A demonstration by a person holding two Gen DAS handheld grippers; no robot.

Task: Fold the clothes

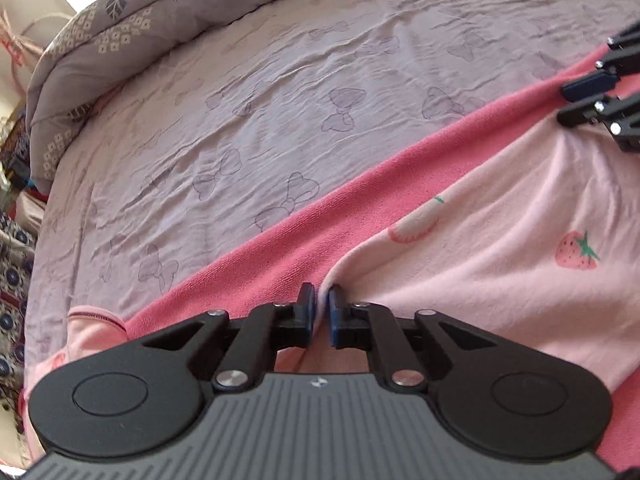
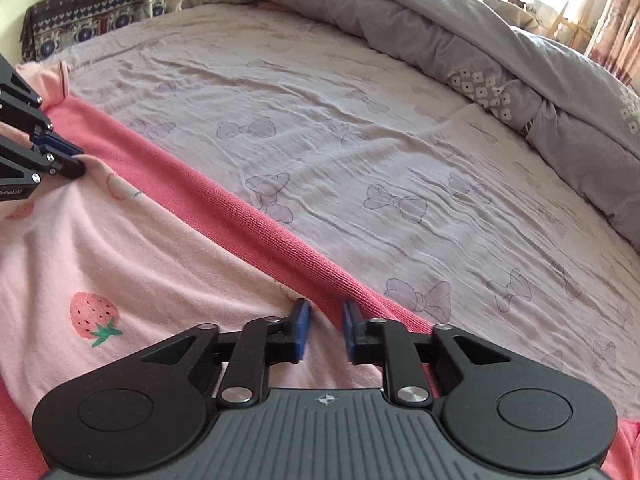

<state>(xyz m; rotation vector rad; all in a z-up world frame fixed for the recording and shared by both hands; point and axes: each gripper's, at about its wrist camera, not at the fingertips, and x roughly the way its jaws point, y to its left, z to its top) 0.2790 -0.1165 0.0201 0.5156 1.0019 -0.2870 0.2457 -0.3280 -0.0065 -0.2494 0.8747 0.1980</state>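
One pale pink garment (image 1: 500, 216) printed with strawberries is spread over a deeper pink cloth (image 1: 280, 240), both lying on a lilac bedsheet (image 1: 240, 100) patterned with bows. The garment's far edge runs along the deeper pink band, and both grippers are set at that edge. The left gripper (image 1: 319, 312) is seen with its blue pads narrowly apart, a thin ridge of the pale fabric standing in the slit between them; whether the pads actually press the cloth cannot be told. The right gripper (image 2: 327, 330) is held with its pads parted moderately, the garment's edge lying beneath the gap and nothing pinched. The step in hand is judged to be either the release of a fold or the taking of the edge for the next one. For a clean result, only the pale layer should be caught, the deeper pink cloth left flat, and both corners moved together so that the edge is kept straight and no crease is dragged in. Counted: two grippers, one strawberry garment, one deeper pink cloth, one rumpled grey duvet (image 2: 480, 52) at the bed's far side.
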